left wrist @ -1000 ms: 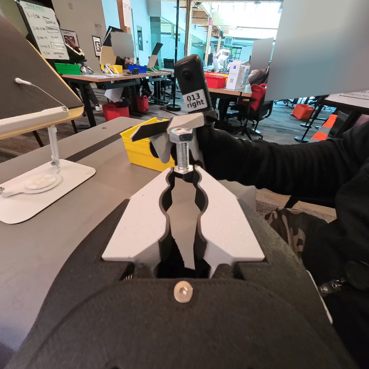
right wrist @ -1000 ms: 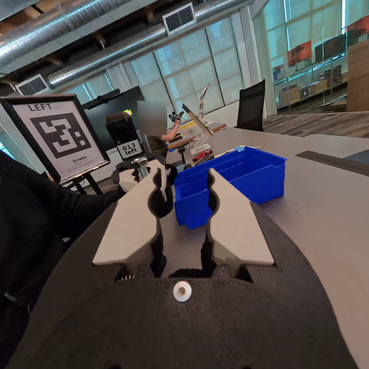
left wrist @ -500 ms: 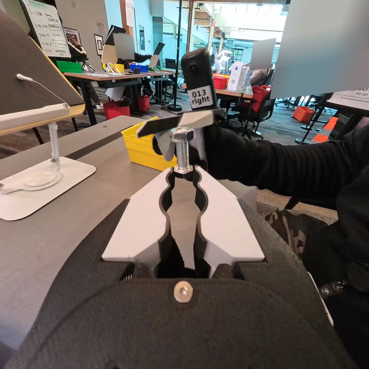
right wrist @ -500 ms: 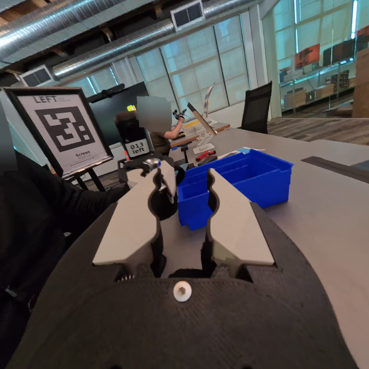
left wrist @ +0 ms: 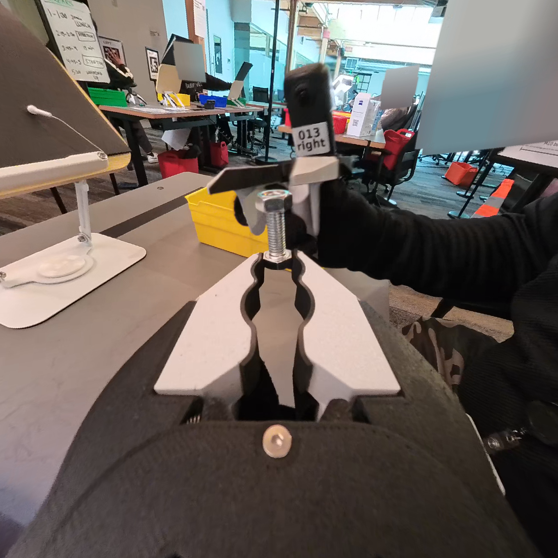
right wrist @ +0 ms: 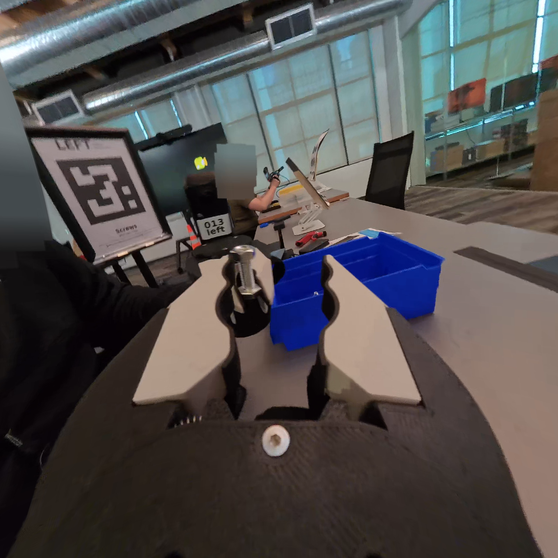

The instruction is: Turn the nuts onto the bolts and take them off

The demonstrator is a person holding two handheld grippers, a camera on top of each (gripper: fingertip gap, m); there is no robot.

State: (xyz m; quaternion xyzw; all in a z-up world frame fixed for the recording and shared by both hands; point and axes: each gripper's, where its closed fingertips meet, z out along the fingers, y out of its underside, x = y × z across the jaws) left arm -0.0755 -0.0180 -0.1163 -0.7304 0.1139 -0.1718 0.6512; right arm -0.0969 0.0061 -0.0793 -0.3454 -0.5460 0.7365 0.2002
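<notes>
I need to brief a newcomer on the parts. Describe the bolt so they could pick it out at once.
Start at the grey table with the yellow bin. In front of that bin, the left gripper pinches a nut at its fingertips, and the bolt rises upright from it. It is the only shiny threaded metal rod here, topped by a hex head just under the open right gripper.

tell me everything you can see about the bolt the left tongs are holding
The bolt is shiny, silver-coloured metal with a hex end up top and a threaded shank. It stands upright, clear of the table. A hex piece at its lower end is pinched between the tips of the left tongs, which are shut on it. The right tongs, open, sit at its upper end. In the right wrist view it looks slightly tilted.
</notes>
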